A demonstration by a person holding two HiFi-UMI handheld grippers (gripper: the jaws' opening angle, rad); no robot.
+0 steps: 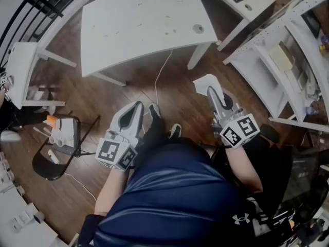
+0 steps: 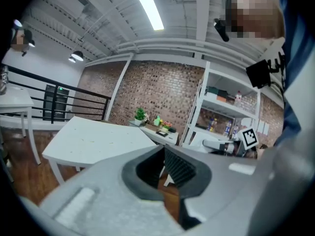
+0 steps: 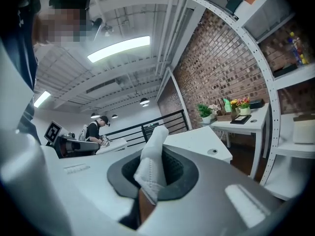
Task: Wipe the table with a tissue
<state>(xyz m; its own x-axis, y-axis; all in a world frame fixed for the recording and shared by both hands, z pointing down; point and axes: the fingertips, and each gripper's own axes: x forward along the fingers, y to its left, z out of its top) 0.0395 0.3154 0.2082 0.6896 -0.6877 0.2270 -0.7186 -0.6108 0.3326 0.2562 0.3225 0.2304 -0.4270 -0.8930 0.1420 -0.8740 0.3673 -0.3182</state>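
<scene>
The white table (image 1: 144, 24) stands ahead of me on the wood floor, with small specks and a round grey cap on its top. My right gripper (image 1: 213, 92) is held low over the floor, short of the table's near right corner, and is shut on a white tissue (image 1: 204, 83). In the right gripper view the tissue (image 3: 152, 161) sticks up between the jaws, with the table (image 3: 197, 139) beyond. My left gripper (image 1: 138, 107) hovers near my knees, shut with nothing in it. In the left gripper view the table (image 2: 93, 139) lies ahead to the left.
A white cable (image 1: 162, 71) runs across the floor from under the table. A black chair (image 1: 54, 156) holding small items stands at the left, near a small white table (image 1: 20, 71). White shelving (image 1: 277, 60) and a second desk (image 1: 241, 1) stand at the right.
</scene>
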